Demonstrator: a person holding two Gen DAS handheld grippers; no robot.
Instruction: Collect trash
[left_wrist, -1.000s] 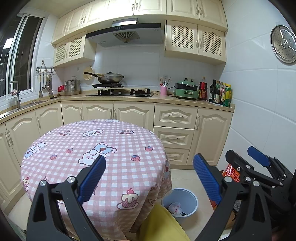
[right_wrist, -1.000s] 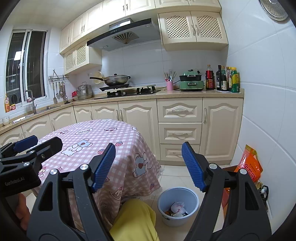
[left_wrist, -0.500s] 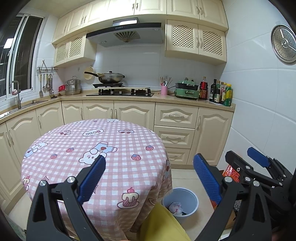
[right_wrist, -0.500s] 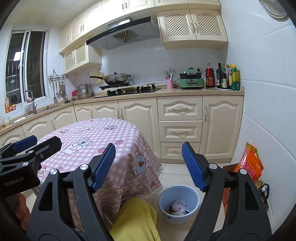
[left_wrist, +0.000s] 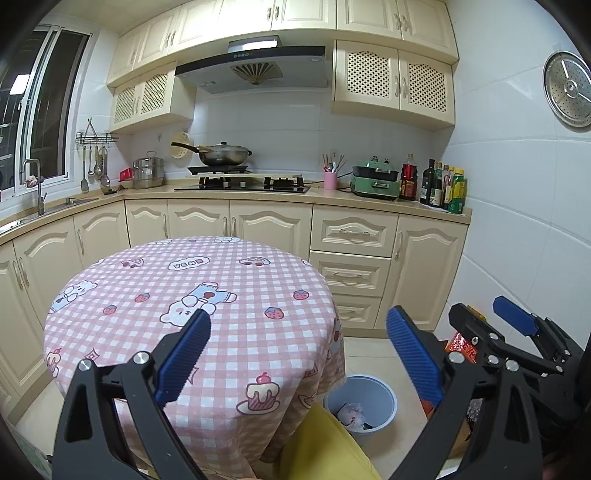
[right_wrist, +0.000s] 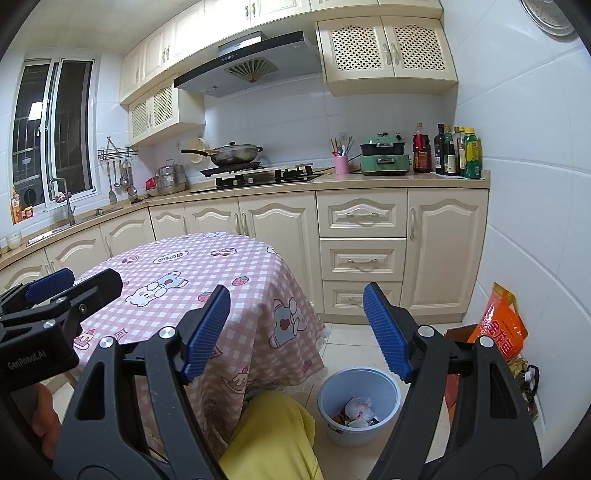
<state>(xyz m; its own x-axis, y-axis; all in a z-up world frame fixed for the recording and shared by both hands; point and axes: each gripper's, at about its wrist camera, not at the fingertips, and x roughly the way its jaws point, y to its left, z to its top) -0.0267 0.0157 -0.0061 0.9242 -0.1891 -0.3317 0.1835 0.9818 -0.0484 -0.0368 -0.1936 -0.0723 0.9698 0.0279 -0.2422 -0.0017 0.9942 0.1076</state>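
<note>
A round table (left_wrist: 207, 295) under a pink checked cloth fills the middle of a cream-cabinet kitchen; above its near left edge hangs the left gripper (left_wrist: 299, 350), blue pads spread wide with nothing between them; to the right of the table, low on the tiled floor and just beside the hanging cloth, stands a pale blue bin (right_wrist: 360, 400) with crumpled white trash (right_wrist: 357, 408) lying inside it; the right gripper (right_wrist: 295, 328) hangs over the table's right edge above the bin, its jaws likewise wide and empty; a knee in yellow trousers (right_wrist: 273, 435) shows below the table's near rim, beside the bin; further right of the table, against the white tiled wall, leans an orange bag (right_wrist: 502, 325); behind the table, a wok (left_wrist: 223, 153) sits on the stove.
</note>
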